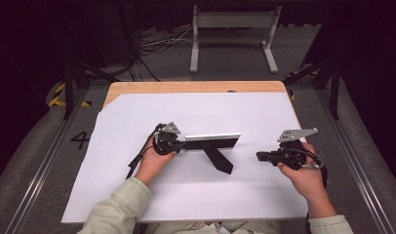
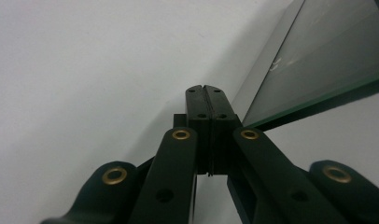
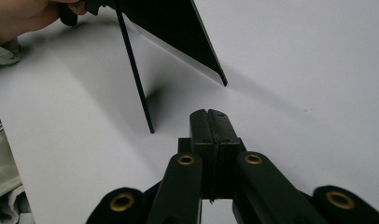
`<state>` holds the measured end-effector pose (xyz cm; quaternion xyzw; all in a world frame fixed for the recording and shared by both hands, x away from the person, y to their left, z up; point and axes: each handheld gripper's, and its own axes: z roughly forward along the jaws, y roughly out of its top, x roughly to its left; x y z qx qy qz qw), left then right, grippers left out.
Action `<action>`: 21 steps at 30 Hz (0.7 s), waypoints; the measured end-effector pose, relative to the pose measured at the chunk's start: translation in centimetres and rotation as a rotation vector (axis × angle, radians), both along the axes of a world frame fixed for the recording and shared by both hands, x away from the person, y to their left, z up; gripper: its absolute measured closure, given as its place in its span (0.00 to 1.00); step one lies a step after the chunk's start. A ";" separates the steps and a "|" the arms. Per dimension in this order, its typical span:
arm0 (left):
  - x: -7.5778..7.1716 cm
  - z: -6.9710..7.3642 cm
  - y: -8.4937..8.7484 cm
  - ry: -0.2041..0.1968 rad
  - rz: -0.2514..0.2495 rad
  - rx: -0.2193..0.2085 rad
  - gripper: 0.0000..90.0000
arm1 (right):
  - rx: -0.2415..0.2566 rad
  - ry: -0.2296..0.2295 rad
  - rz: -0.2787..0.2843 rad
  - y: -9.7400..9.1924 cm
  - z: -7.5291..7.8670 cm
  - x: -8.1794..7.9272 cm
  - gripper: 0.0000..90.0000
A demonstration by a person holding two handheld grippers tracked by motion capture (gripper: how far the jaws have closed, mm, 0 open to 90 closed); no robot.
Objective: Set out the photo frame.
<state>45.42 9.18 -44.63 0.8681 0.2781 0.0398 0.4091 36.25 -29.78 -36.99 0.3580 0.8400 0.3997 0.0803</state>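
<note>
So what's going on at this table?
A person sits at a table covered by a white sheet, with a two-jaw tool in each hand. A picture frame stands upright on its back stand in the middle. The left tool rests right beside the frame's end with its jaws shut on nothing. The right tool lies apart from it, also shut.

From my remote station I can read only one sign: a dark number "4" (image 1: 80, 140) marked on the grey floor (image 1: 45, 146), well to the left of the left claw (image 1: 182, 143) and beyond the white table's edge. On the other surfaces near both claws I find no letters, labels or brand names that I can read.
</note>
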 end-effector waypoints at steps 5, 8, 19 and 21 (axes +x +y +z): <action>-0.3 0.1 -0.1 0.006 -0.013 0.009 1.00 | 0.005 -0.007 -0.001 -0.1 0.4 0.0 1.00; -0.6 0.2 -0.2 0.012 -0.029 0.015 1.00 | 0.008 -0.013 -0.005 -0.2 0.6 0.1 1.00; -2.0 0.3 -0.9 0.024 -0.096 0.049 1.00 | 0.011 -0.029 0.003 -0.1 1.6 0.0 1.00; -2.3 0.4 -1.2 0.028 -0.115 0.054 1.00 | 0.011 -0.033 0.004 0.0 1.7 0.0 1.00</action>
